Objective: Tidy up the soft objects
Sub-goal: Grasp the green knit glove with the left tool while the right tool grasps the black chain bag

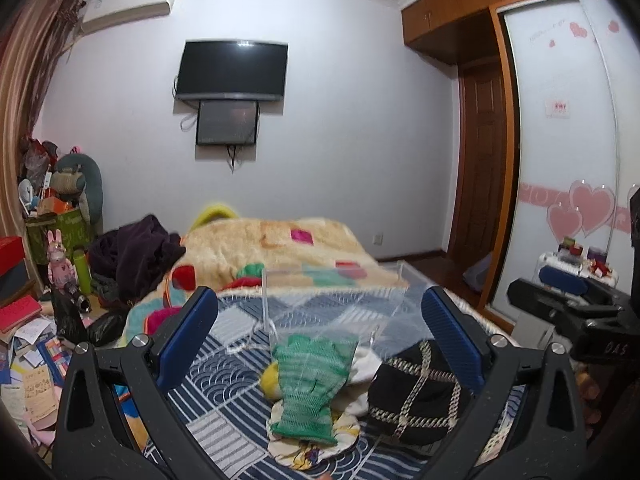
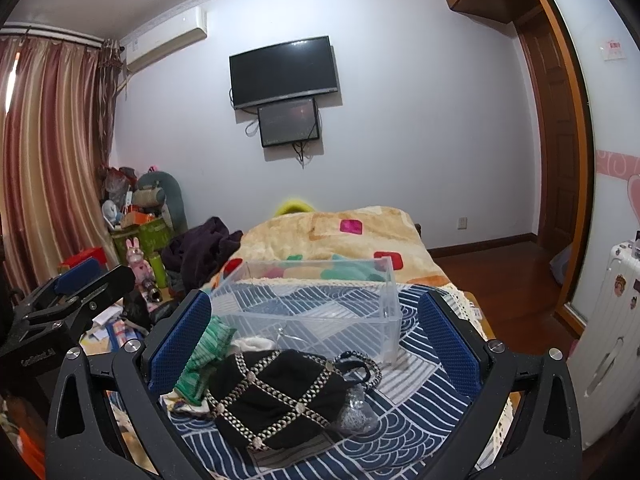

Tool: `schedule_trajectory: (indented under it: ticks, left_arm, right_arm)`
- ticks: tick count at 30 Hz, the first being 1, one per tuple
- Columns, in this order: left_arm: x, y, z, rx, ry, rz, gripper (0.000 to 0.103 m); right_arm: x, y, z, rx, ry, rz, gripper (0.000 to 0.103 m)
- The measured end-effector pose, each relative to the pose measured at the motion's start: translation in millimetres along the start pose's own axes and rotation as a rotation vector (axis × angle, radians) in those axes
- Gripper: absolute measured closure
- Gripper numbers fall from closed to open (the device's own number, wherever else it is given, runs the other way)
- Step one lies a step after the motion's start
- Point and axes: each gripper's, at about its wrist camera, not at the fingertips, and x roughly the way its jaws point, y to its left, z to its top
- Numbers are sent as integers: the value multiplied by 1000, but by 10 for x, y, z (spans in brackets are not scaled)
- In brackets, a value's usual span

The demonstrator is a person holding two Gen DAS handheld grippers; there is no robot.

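A green knit glove lies on a pale patterned cloth on the bed, next to a black pouch with a metallic chain grid. A clear plastic box stands empty just beyond them. My left gripper is open above the glove, holding nothing. My right gripper is open above the black pouch, holding nothing; the glove shows at its left finger. A small grey drawstring bag lies beside the pouch.
The bed has a blue patterned cover and a beige fleece blanket behind the box. A dark garment lies at the bed's left. Floor clutter and papers are left; a white suitcase stands right.
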Motion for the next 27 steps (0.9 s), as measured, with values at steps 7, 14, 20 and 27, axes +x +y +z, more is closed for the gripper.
schedule_trajectory:
  ticks: [7, 14, 20, 27]
  left_arm:
    - [379, 157, -300, -54, 174, -19, 0]
    - [588, 311, -475, -117, 257, -41, 20]
    - [696, 276, -571, -120, 296, -87, 33]
    - [784, 220, -656, -123, 338, -121, 54]
  right_arm:
    - [186, -110, -197, 46, 118, 58, 0]
    - [376, -71, -385, 39, 207, 99, 1]
    - [501, -47, -465, 40, 275, 122, 14]
    - [652, -44, -570, 47, 352, 138, 48]
